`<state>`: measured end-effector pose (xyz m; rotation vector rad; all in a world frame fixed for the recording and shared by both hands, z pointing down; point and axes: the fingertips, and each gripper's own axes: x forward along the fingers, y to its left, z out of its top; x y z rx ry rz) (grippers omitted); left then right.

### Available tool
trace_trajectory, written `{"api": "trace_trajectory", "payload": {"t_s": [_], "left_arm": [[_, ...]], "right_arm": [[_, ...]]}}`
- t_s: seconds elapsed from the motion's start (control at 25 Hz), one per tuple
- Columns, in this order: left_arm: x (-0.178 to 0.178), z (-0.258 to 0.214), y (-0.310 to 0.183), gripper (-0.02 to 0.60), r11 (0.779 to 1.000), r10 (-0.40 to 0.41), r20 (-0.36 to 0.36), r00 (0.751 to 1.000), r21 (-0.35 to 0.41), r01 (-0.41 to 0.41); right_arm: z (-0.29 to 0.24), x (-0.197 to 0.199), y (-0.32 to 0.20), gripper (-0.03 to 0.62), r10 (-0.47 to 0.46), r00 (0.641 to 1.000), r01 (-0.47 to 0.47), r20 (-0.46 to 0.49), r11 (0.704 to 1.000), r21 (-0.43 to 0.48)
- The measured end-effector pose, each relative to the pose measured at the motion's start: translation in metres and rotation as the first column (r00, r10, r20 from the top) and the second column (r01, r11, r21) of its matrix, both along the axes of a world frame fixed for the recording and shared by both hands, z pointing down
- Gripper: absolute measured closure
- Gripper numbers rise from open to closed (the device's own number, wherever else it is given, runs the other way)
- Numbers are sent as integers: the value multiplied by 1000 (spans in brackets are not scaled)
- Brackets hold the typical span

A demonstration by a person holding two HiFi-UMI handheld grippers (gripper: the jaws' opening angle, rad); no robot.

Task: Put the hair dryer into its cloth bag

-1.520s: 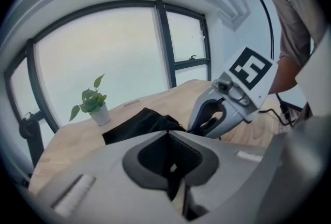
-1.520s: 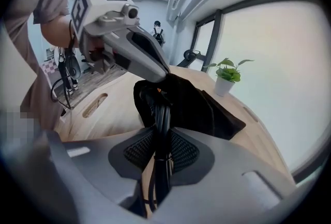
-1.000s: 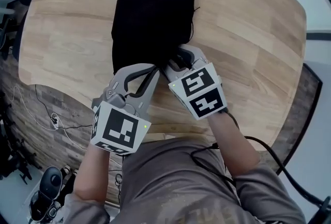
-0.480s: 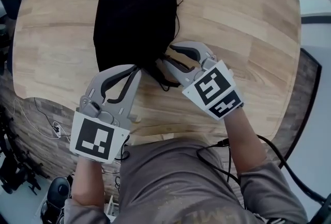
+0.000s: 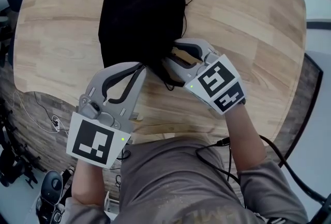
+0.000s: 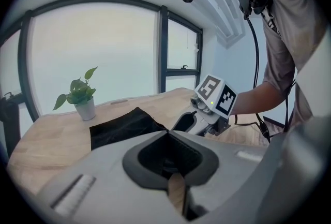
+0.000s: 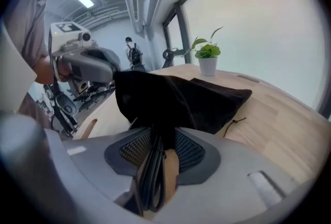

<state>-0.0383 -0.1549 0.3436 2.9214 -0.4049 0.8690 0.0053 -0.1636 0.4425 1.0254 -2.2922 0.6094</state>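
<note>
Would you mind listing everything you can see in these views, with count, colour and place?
Rounded wooden table: one, light wood, under everything.
Black cloth bag: one, black, on the table, near end raised.
Thin drawstring cord: one, black, on the table beside the bag.
Small potted plant: one, green leaves in a white pot, table's far edge.
Hair dryer: none visible.
Left gripper: one, grey, shut on the bag's near corner.
Right gripper: one, grey, gripping the bag's mouth together with a looped black cord; its jaws have just eased slightly wider.
Person's grey shirt: one, grey, bottom of the head view.
</note>
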Motion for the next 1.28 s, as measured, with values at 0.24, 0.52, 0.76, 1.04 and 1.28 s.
{"api": "trace_trajectory", "payload": {"t_s": [0.24, 0.52, 0.76, 1.04, 1.28], "left_arm": [[-3, -9, -2, 574, 1000, -10, -12, 1000, 9, 11], [-7, -12, -1, 574, 999, -48, -44, 998, -25, 47], [-8, -11, 2, 574, 998, -57, -44, 997, -29, 56], [-10, -12, 3, 575, 998, -62, -47, 997, -28, 61], [-14, -15, 2, 575, 996, -90, -61, 994, -35, 88]], "right_arm": [[4, -4, 0, 467, 13, 1000, -13, -25, 1000, 5], [-4, 2, 8, 484, 11, 1000, -11, 6, 1000, 23], [-15, -7, 9, 452, -14, 999, 12, 45, 998, 61], [-7, 2, 5, 488, 19, 997, -11, -76, 994, 111], [-20, 6, 6, 562, 39, 997, -27, -72, 986, 163]]}}
